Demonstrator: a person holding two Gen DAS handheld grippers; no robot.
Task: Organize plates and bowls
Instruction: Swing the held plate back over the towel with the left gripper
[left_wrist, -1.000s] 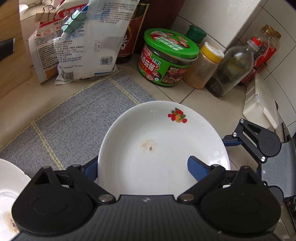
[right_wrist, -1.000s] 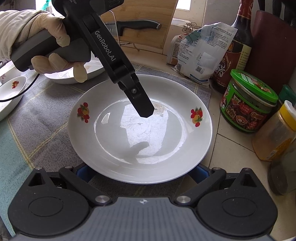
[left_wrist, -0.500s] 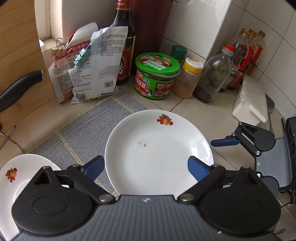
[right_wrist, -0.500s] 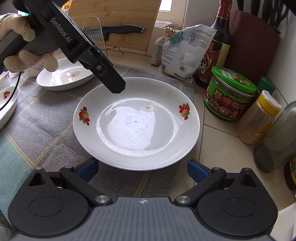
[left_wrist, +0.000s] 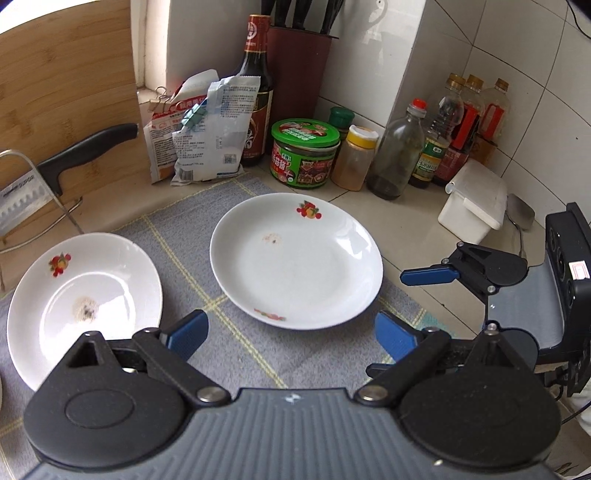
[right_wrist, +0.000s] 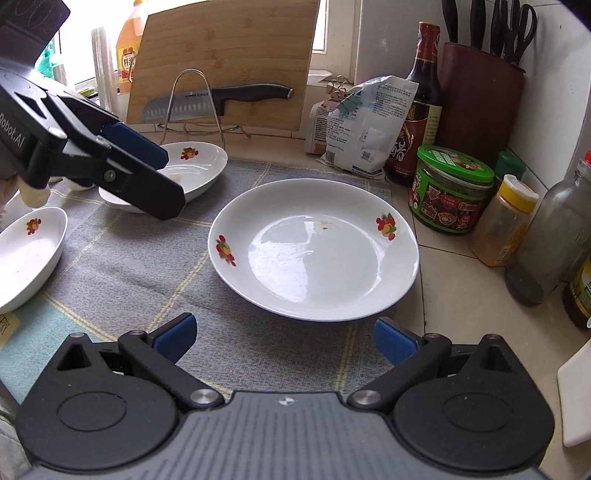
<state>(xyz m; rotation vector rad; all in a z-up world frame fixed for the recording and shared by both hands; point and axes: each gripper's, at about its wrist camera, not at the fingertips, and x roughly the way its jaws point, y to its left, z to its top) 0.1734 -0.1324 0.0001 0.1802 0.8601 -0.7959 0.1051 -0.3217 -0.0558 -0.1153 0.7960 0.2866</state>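
A white plate with fruit prints (left_wrist: 295, 258) (right_wrist: 314, 251) lies flat on the grey mat (right_wrist: 129, 273), just beyond both grippers' fingertips. My left gripper (left_wrist: 291, 334) is open with only mat between its blue pads. In the right wrist view the left gripper (right_wrist: 171, 182) hovers at the upper left, over a second white plate (right_wrist: 199, 166) (left_wrist: 85, 302) that has a brown speck. My right gripper (right_wrist: 286, 338) is open and holds nothing. One of its fingers (left_wrist: 428, 276) shows to the right of the centre plate. A small white bowl (right_wrist: 29, 251) sits at the mat's left edge.
Along the back wall stand clipped food packets (left_wrist: 207, 136), a soy sauce bottle (left_wrist: 256, 92), a green-lidded jar (left_wrist: 304, 155), a yellow-capped spice jar (left_wrist: 354, 158) and several bottles (left_wrist: 397, 147). A knife on a wire rack (right_wrist: 218, 99) leans at a cutting board (right_wrist: 229, 55). A white box (left_wrist: 472, 199) sits at right.
Both grippers have drawn back and risen from the centre plate. The left gripper has swung left off that plate, toward the second plate. The plate stays on the mat.
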